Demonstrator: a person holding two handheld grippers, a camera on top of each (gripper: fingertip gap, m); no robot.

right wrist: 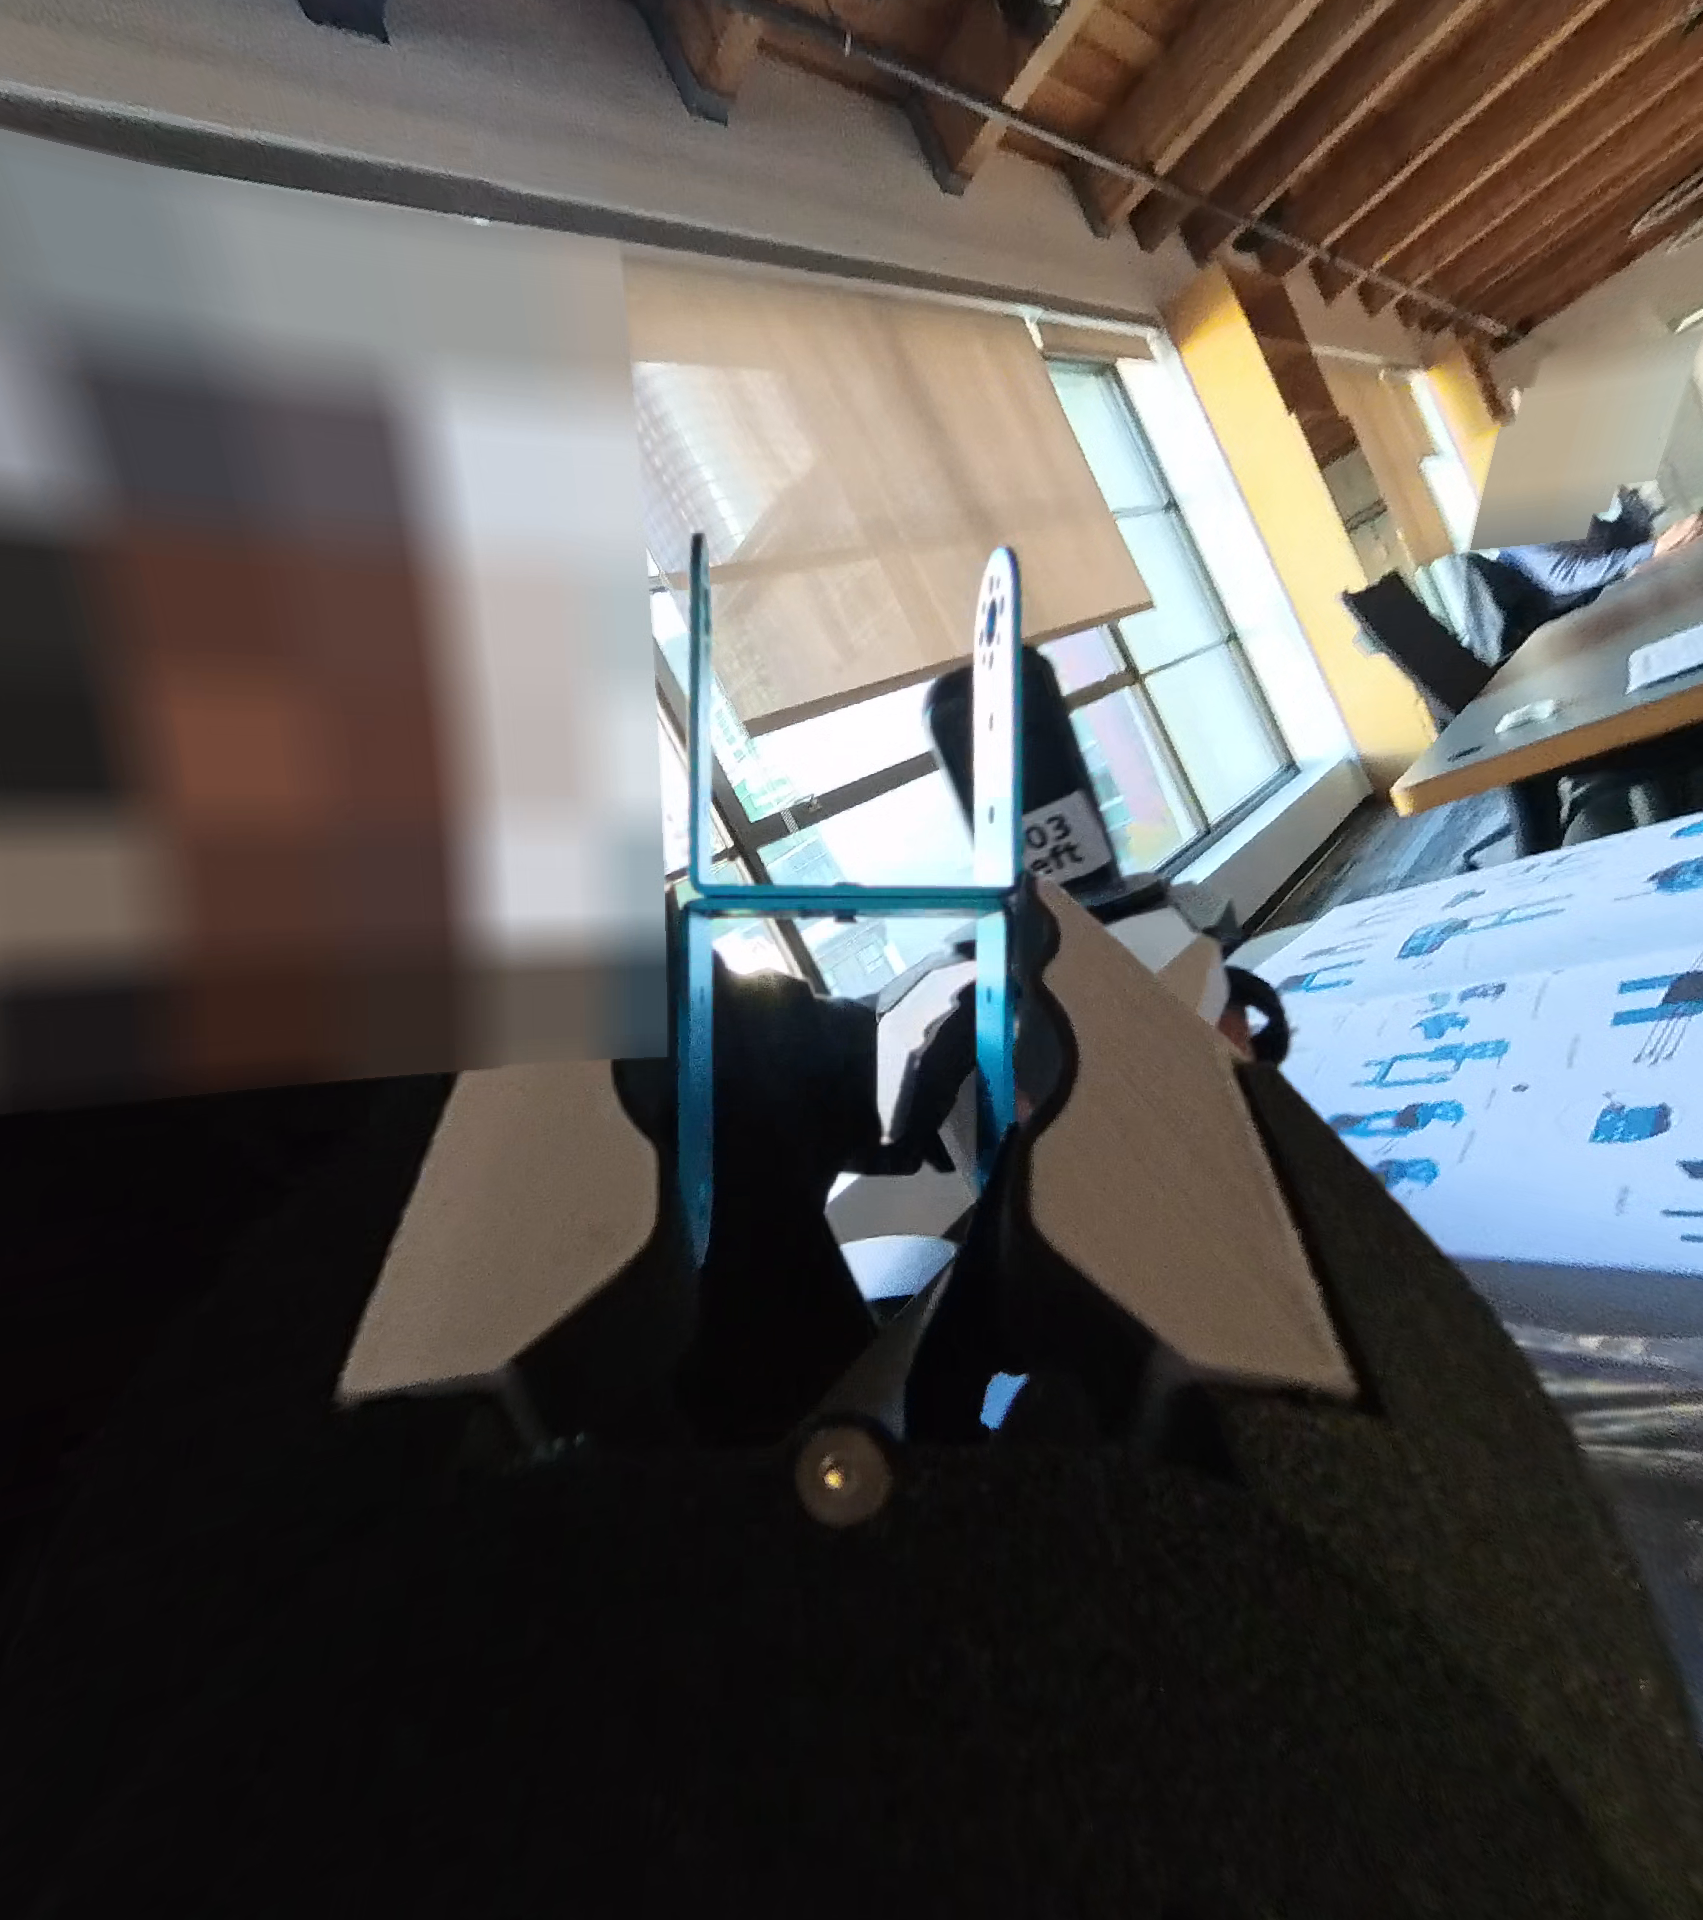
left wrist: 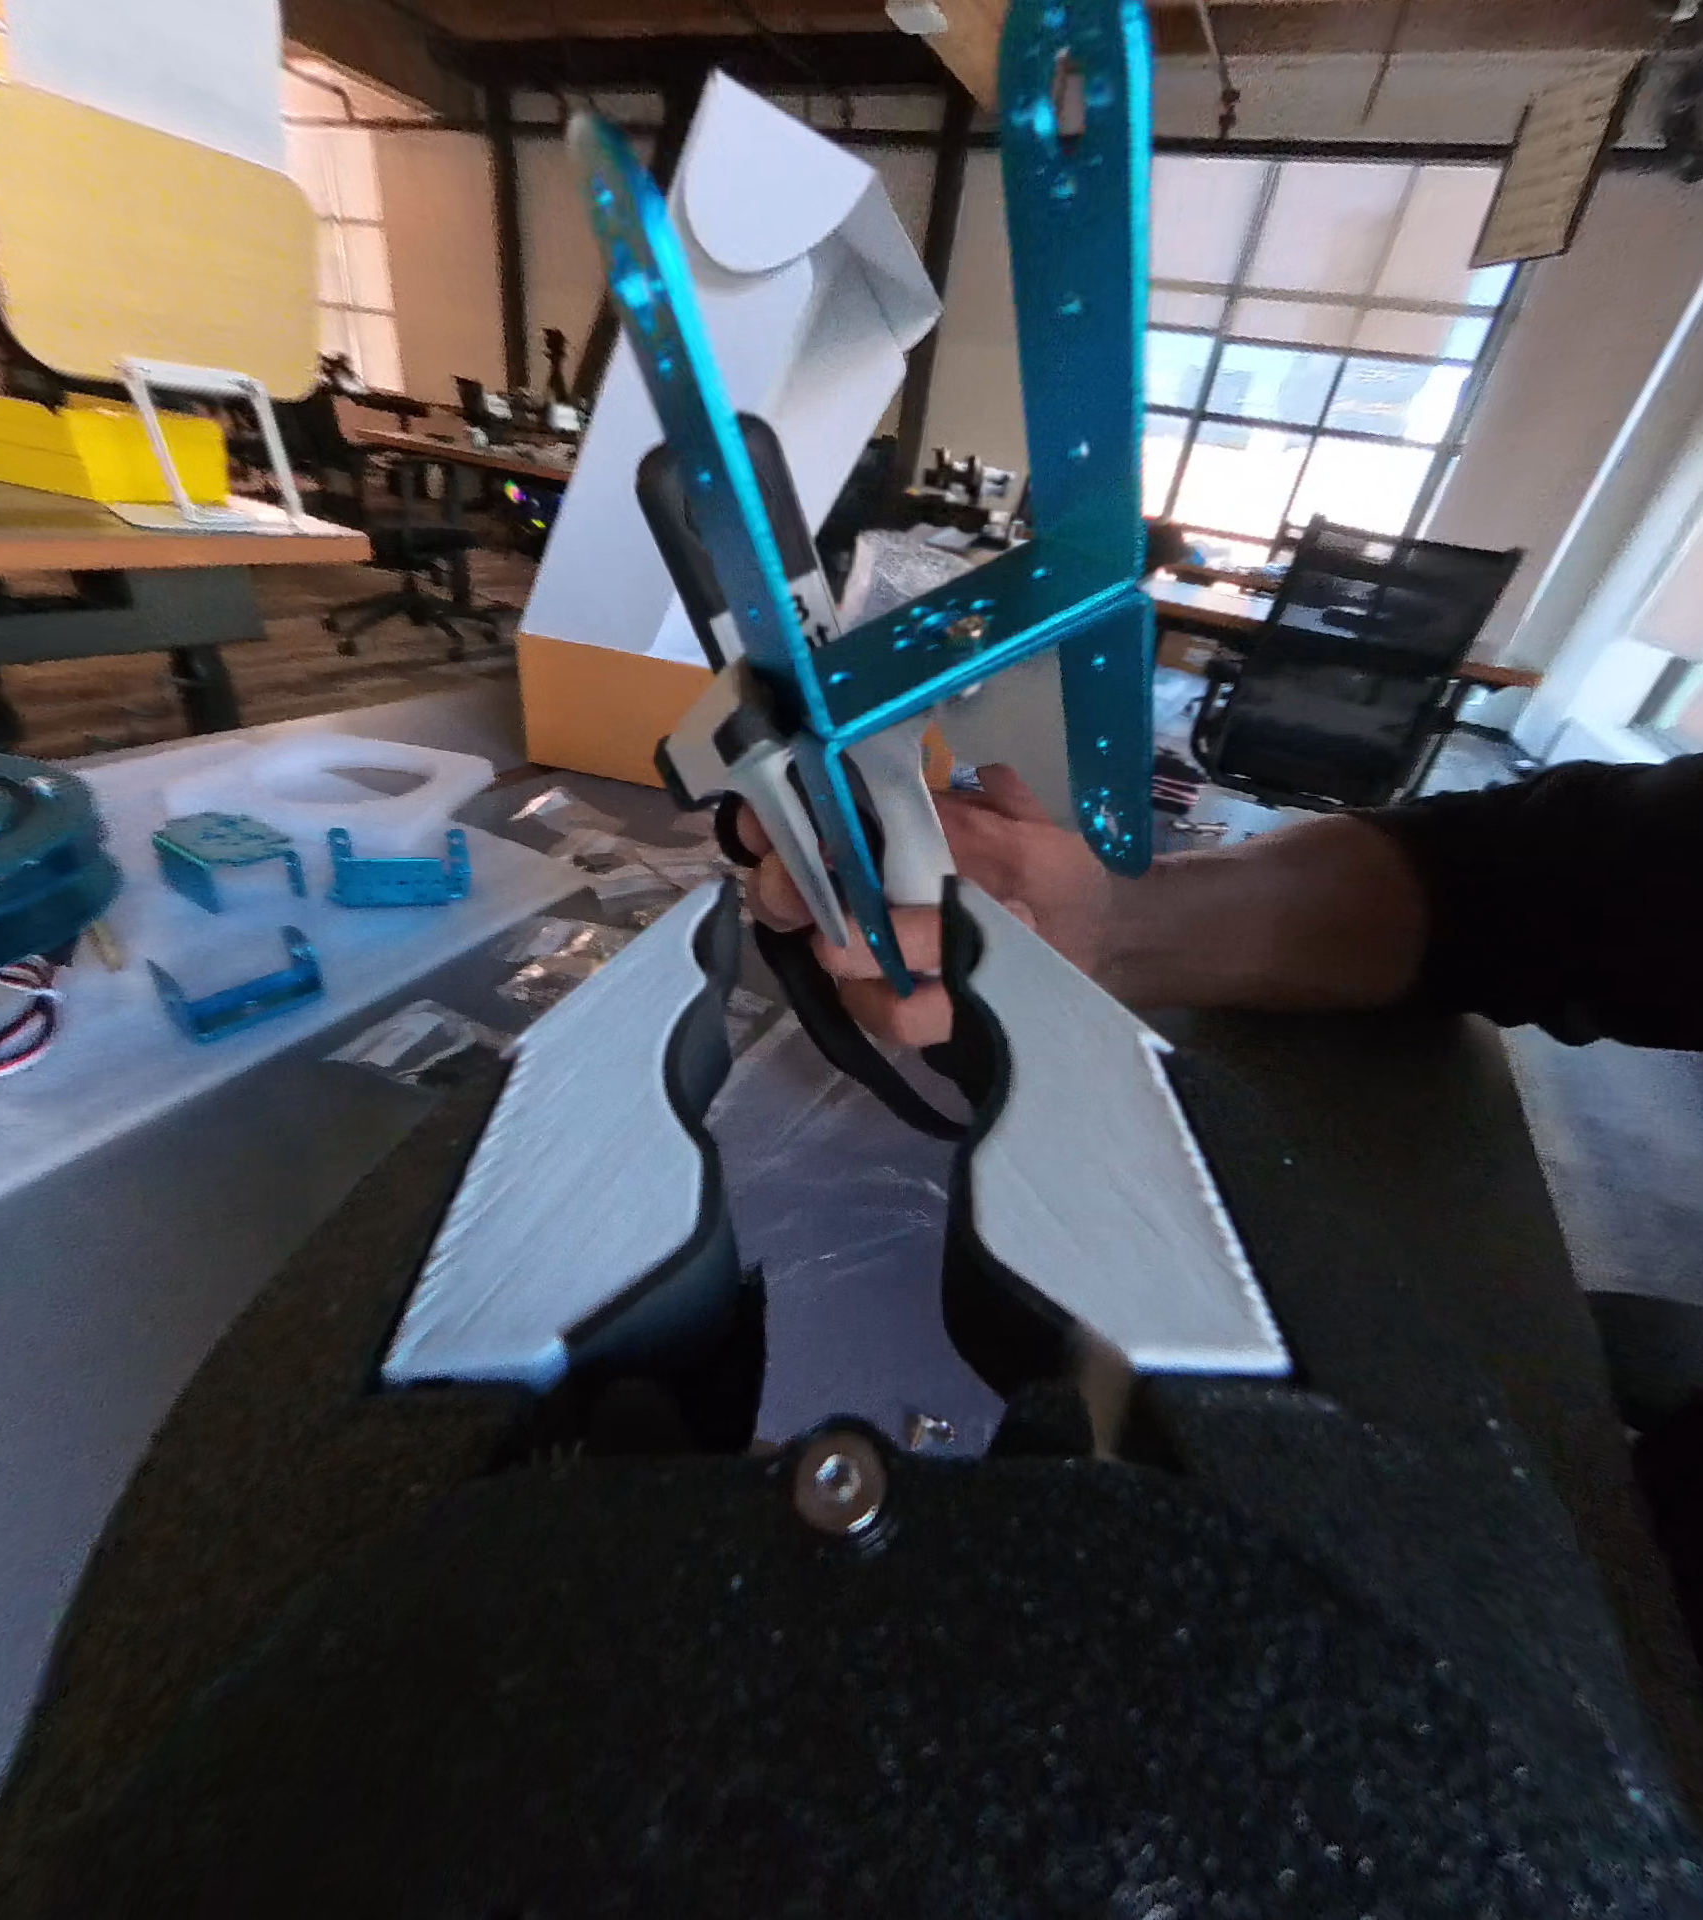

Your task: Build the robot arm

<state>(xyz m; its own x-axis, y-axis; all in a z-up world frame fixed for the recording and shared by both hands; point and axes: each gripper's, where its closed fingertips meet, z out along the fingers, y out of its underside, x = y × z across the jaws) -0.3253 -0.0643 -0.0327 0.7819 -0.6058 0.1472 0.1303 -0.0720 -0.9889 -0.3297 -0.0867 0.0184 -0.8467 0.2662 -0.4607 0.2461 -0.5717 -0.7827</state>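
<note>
Right hand-held gripper [right wrist: 831,992]: grasping blue anodised H-shaped metal bracket [left wrist: 1075,416] by lower legs. Left hand-held gripper [left wrist: 836,914]: released, fingertips flanking one bracket leg end, no clamp. Small blue U-brackets [left wrist: 395,868] on tabletop [left wrist: 99,1299], well apart.

Left claw [left wrist: 831,935]: white ribbed fingers [left wrist: 577,1174], wavy black inner pads, black grainy housing, silver screw [left wrist: 836,1481] at centre. Right claw [right wrist: 852,1091]: same white fingers, black pads, same screw. Black sleeve [left wrist: 1605,894] on forearm.

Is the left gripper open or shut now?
Open: the left gripper shows a wide gap between its two white ridged fingers.
</note>
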